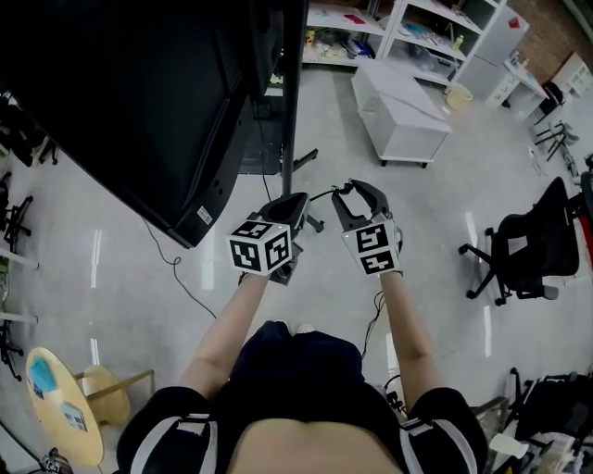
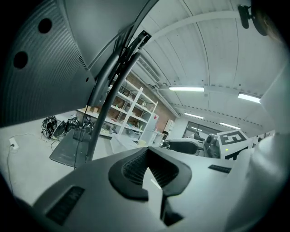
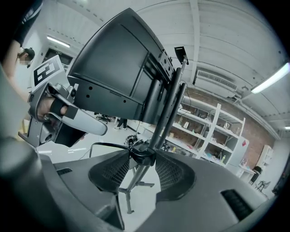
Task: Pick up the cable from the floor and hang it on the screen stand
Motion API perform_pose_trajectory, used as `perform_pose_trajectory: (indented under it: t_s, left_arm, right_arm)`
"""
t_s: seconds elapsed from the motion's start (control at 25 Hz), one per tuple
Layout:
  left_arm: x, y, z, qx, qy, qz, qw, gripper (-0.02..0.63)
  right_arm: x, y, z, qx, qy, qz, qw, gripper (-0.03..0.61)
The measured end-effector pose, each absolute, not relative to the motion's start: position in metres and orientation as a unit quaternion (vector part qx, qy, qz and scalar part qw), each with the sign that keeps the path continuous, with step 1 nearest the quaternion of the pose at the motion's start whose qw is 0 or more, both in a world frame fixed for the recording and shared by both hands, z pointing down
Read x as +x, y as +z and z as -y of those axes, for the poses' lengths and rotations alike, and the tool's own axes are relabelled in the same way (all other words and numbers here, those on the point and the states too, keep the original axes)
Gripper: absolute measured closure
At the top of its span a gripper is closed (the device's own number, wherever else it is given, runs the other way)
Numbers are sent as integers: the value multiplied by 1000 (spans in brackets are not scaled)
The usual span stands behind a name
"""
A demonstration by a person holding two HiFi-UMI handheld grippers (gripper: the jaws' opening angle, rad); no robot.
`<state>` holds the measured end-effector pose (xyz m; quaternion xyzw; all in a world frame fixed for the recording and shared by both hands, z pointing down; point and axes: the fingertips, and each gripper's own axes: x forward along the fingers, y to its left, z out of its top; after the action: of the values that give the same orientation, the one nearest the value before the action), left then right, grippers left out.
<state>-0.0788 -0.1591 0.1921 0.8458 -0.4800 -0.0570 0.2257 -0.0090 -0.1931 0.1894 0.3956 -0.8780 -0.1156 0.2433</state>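
In the right gripper view, my right gripper (image 3: 141,156) is shut on a black cable (image 3: 143,153), pinched as a thick dark knot between the pads. A thin loop of it trails left. In the head view the cable (image 1: 321,193) runs from my right gripper (image 1: 346,196) toward my left gripper (image 1: 293,207). The left gripper (image 2: 147,153) has its pads meeting at the tips with nothing between them. The screen stand's pole (image 1: 294,93) rises just ahead of both grippers, carrying the big black screen (image 1: 120,102). The stand posts (image 3: 170,104) fill the middle of the right gripper view.
A white low cabinet (image 1: 398,111) stands ahead to the right, with shelves (image 1: 371,28) behind it. A black office chair (image 1: 528,245) is at the right. A round wooden table (image 1: 60,403) sits at the lower left. A thin cord (image 1: 171,268) lies on the floor under the screen.
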Motion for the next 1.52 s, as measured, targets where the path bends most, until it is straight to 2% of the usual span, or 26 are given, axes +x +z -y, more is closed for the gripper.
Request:
perform_pose_trajectory:
  t_s: [0.16,0.92,1.52]
  left_arm:
    - [-81,157,171,850,-69,474,220,611]
    - [-101,22,202,859,-94,491,111,611]
    - [-154,-77,233,828,-133,542,61,611]
  right_arm:
    - [-12,156,211,397,-143,876,235,380]
    - [-64,-21,261,380,-268,868,172,382]
    - [-127,-175,294,331,-359,868,93,382]
